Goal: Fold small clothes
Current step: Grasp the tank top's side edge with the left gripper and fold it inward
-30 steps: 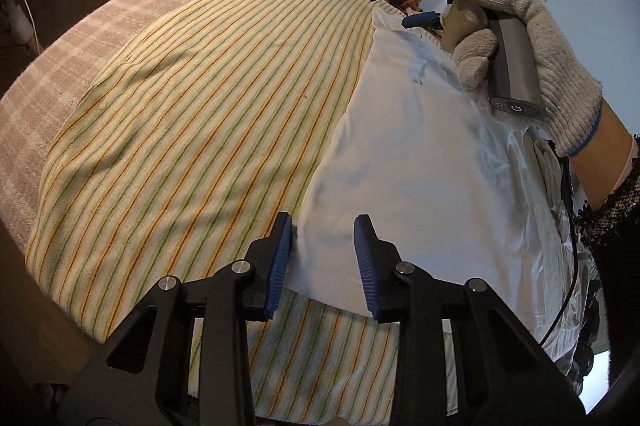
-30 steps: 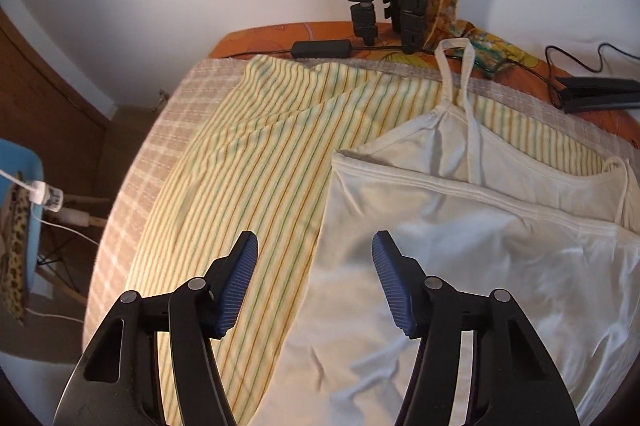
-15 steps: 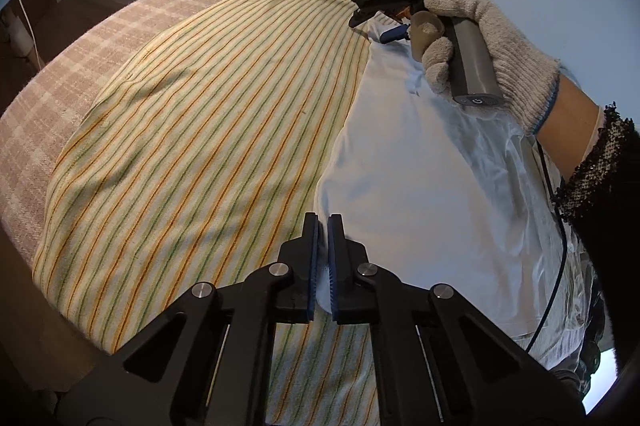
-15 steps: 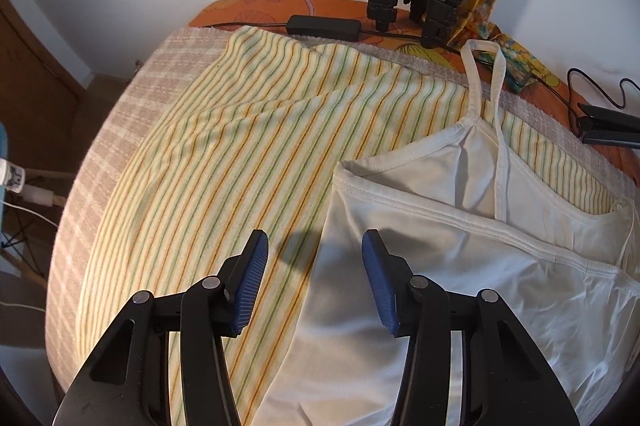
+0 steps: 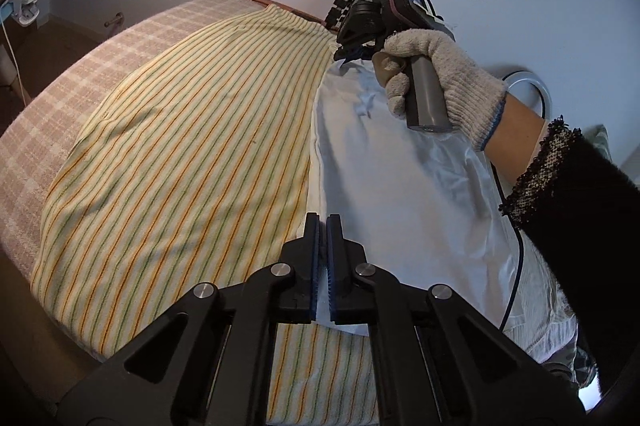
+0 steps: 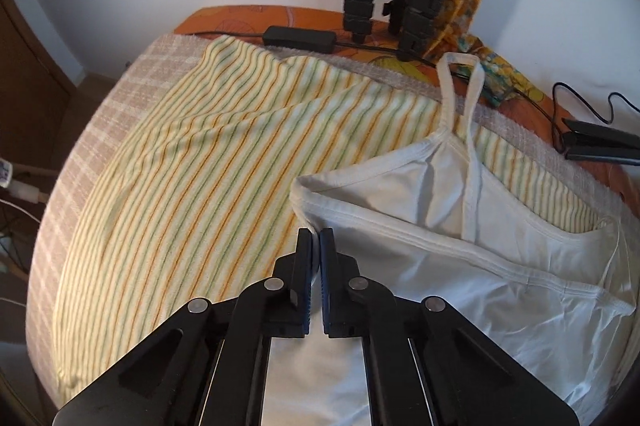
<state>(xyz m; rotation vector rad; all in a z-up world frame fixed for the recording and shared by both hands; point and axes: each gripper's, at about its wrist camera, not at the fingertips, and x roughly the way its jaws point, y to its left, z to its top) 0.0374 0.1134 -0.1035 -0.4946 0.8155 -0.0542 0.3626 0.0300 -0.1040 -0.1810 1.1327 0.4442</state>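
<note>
With both claws pinched on one long edge of the white camisole point(image 6: 460, 306), fold ready to start. Left claw point(image 5: 323, 266) clamped on the hem corner; right claw point(image 6: 316, 278) clamped just below the top band, near the strap point(image 6: 468, 129). Camisole flat on striped towel point(image 5: 180, 165) over the worktop point(image 5: 48, 129). Best lifted evenly, edge kept taut, carried across to meet far side; straps likely to trail, so tuck first.

A smooth white cloth top point(image 6: 460, 290) lies on a soft striped towel point(image 5: 192, 165); at two o'clock, a rough knitted glove point(image 5: 448, 73) wraps a matt plastic handle point(image 5: 426, 97).
</note>
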